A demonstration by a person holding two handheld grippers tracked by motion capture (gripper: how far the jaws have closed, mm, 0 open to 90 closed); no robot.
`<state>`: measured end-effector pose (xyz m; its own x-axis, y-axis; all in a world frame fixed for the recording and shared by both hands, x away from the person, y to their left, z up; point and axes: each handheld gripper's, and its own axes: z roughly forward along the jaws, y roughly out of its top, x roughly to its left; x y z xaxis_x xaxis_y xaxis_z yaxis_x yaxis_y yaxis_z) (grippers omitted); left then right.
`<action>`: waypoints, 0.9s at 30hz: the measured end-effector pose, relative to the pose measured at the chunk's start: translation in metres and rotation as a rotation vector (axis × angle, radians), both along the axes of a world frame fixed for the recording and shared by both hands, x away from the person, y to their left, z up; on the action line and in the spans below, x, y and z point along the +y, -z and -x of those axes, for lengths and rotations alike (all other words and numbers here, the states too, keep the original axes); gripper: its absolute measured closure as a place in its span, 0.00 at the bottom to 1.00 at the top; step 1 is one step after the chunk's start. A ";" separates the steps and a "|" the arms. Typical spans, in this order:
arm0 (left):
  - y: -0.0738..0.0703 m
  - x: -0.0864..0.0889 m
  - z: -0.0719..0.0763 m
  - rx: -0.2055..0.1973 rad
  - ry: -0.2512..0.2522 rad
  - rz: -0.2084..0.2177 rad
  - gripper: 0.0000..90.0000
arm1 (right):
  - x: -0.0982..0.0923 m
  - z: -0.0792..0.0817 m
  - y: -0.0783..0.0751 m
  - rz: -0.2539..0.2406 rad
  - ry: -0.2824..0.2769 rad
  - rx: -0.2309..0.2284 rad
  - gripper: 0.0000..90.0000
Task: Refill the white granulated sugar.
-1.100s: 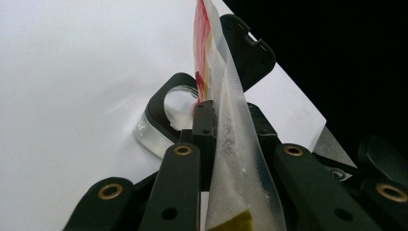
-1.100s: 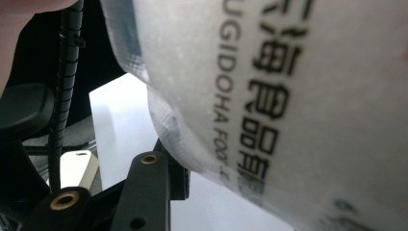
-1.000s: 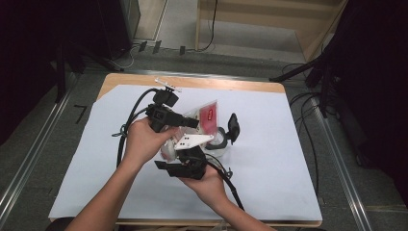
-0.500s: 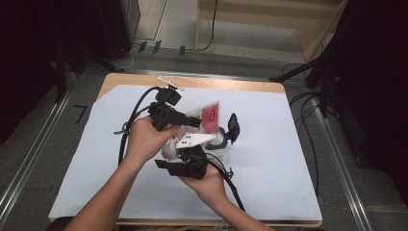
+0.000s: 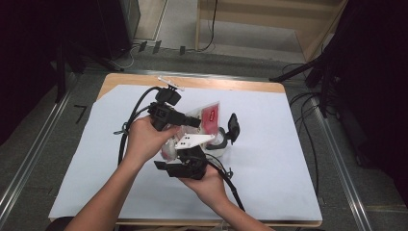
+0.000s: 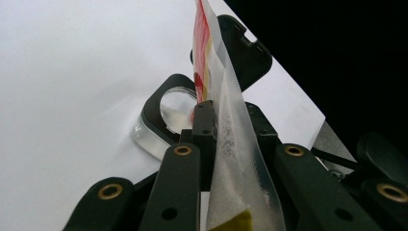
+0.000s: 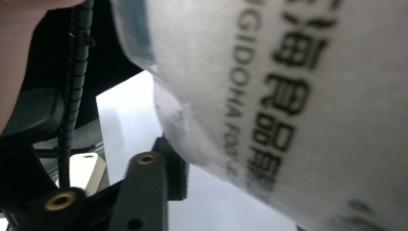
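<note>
A white sheet [image 5: 288, 159] covers the wooden table [image 5: 250, 85], which stands on a grey floor with cables trailing along its right side. Both of the person's forearms come in from the bottom of the high view and meet near the middle of the sheet. The left gripper [image 5: 192, 121] points toward the right of that view, and its jaws are clamped on the edge of a clear plastic pouch [image 5: 208, 115] with a red label; in the left gripper view the pouch [image 6: 226, 134] stands upright, pinched thin between the two black pads. The right gripper [image 5: 197, 153] sits just below the left one, its grey plate on top. In the right gripper view the pouch [image 7: 298, 96] with black print lies right against the lens, and whether those jaws press on it cannot be told. A clear glass container [image 6: 163, 120] with a black lid lies on the sheet just beyond the pouch.
</note>
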<state>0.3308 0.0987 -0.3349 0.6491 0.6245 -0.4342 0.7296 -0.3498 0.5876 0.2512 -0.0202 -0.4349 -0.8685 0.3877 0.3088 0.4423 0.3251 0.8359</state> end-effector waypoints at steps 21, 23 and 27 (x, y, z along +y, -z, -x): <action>-0.003 -0.003 0.003 -0.017 0.008 -0.011 0.87 | 0.000 0.001 -0.001 -0.005 0.007 0.006 0.70; -0.003 -0.003 0.004 -0.020 0.009 -0.011 0.87 | 0.000 0.001 -0.001 -0.004 0.008 0.008 0.70; -0.003 -0.003 0.004 -0.024 0.010 -0.011 0.87 | 0.000 0.001 -0.001 -0.004 0.007 0.001 0.70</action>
<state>0.3270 0.0961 -0.3315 0.6658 0.6224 -0.4115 0.7116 -0.3637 0.6011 0.2497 -0.0205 -0.4340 -0.8653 0.3930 0.3110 0.4454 0.3187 0.8367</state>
